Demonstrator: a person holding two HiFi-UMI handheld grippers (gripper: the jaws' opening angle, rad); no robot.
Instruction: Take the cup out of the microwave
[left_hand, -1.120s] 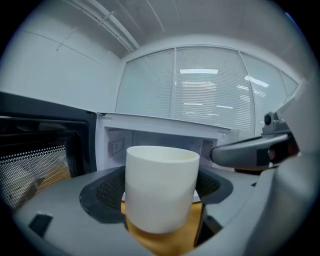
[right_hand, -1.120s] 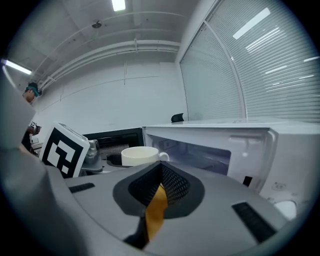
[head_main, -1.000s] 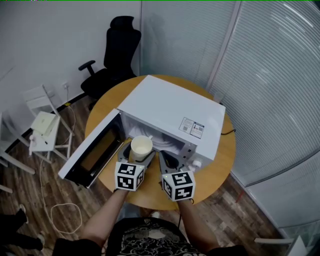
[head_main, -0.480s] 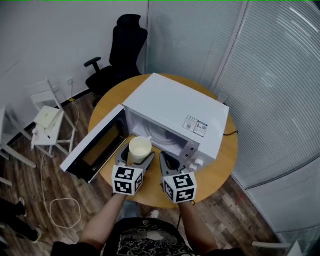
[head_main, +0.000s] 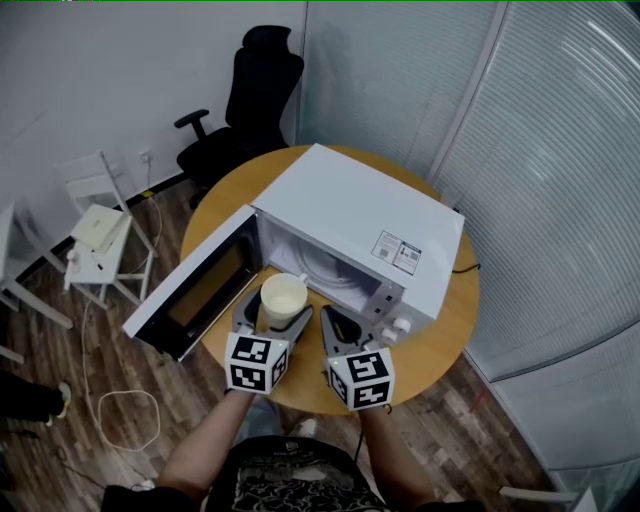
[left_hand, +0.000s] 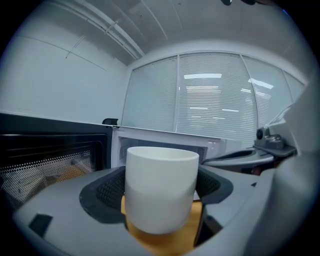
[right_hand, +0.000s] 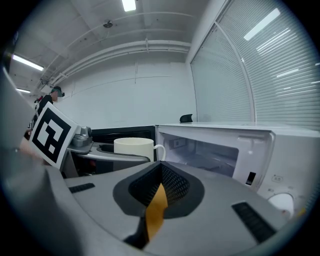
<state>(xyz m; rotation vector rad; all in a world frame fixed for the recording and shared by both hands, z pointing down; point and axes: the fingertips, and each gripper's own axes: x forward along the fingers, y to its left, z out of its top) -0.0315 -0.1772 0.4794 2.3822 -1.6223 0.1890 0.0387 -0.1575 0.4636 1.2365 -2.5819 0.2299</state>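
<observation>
**Cup drawn a little further out of the microwave**

Compared with one second ago, the left gripper (head_main: 270, 318) and the cup (head_main: 283, 296) sit slightly further back from the mouth of the microwave (head_main: 360, 225). The change is small. The right gripper (head_main: 340, 328) has drawn back beside them.

The left gripper's jaws are closed around the white cup, with a dark pad pressing each side of its wall. The cup stands upright and looks empty from above. It is now just in front of the open cavity, outside it, between the swung-out door (head_main: 190, 295) and the microwave's control panel. It is above the round wooden table (head_main: 440, 340); whether it touches the table cannot be told.

The right gripper's jaws are together with nothing between them; only a narrow slit shows the table below. It hangs just in front of the control panel, close to the cup's handle side.

The step in hand seems to be the withdrawal itself, nearly finished. The next move probably calls for keeping the cup level, carrying it clear of the door, and lowering it onto a bare part of the table in front of the microwave before the jaws are loosened.
</observation>
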